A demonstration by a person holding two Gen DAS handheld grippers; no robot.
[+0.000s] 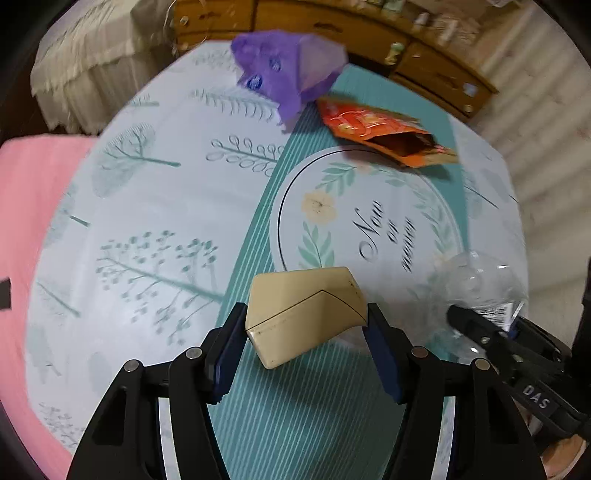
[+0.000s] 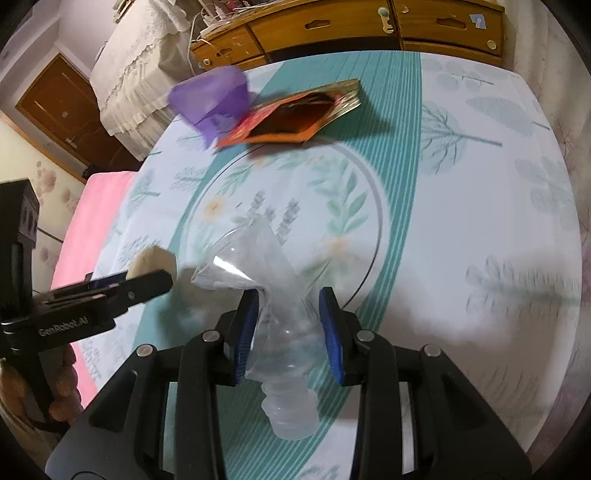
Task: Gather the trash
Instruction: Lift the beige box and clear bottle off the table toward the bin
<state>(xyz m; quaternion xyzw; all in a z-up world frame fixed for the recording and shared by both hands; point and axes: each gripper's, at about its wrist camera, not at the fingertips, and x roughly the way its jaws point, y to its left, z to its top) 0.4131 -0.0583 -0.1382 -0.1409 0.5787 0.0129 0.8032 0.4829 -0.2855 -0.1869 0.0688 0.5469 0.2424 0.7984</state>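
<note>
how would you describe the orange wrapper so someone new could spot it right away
Start at the table with the leaf-print cloth and look to its far side, toward the wooden drawers. The orange wrapper lies flat there, torn open with a dark inside. Beside it sits a purple wrapper; the orange one is the only flat, red-orange piece.
</note>
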